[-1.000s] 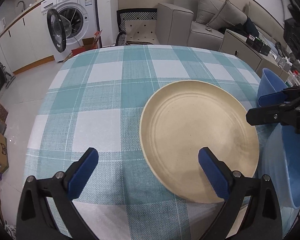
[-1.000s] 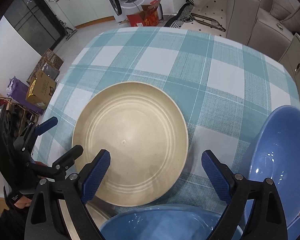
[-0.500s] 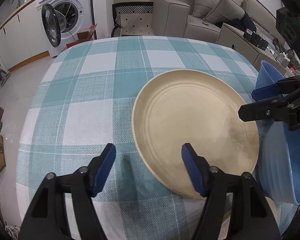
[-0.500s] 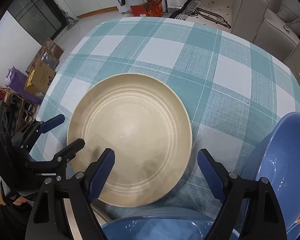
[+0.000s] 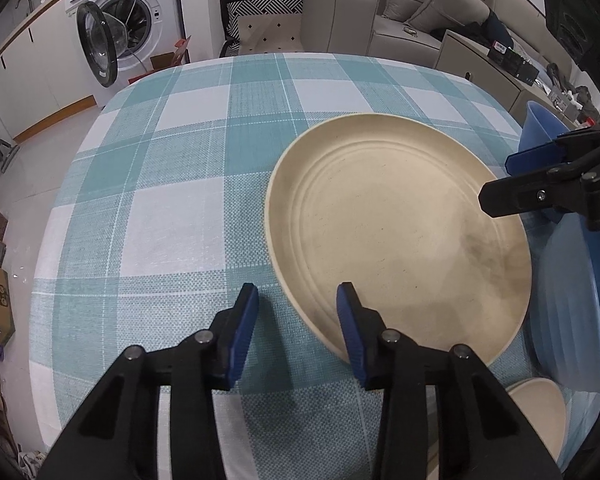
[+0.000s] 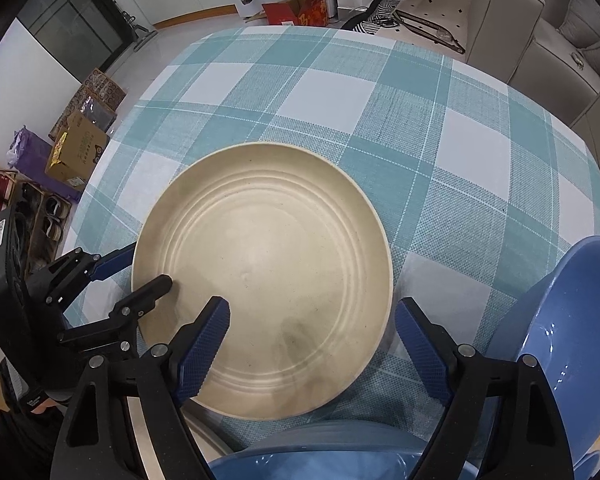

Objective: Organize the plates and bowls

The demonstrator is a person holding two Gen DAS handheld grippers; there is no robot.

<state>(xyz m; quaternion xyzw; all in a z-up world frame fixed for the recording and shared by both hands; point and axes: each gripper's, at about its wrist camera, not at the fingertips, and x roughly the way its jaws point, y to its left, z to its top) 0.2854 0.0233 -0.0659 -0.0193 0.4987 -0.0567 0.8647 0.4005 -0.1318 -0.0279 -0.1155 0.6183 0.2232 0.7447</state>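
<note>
Desk (image 5: 188,184) item we log: cream plate (image 5: 396,232) lying flat on checked cloth, its near rim between our left gripper (image 5: 298,320) fingers, just been closing, not yet pinching; right gripper (image 6: 312,344) fingers spread wide above it.

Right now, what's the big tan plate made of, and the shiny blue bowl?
The big tan plate looks like matte plastic or a fibre mix: dull, finely speckled, with moulded rings; it could be unglazed ceramic. The blue bowl looks like glossy plastic or glazed ceramic: bright glints on its inside.
</note>
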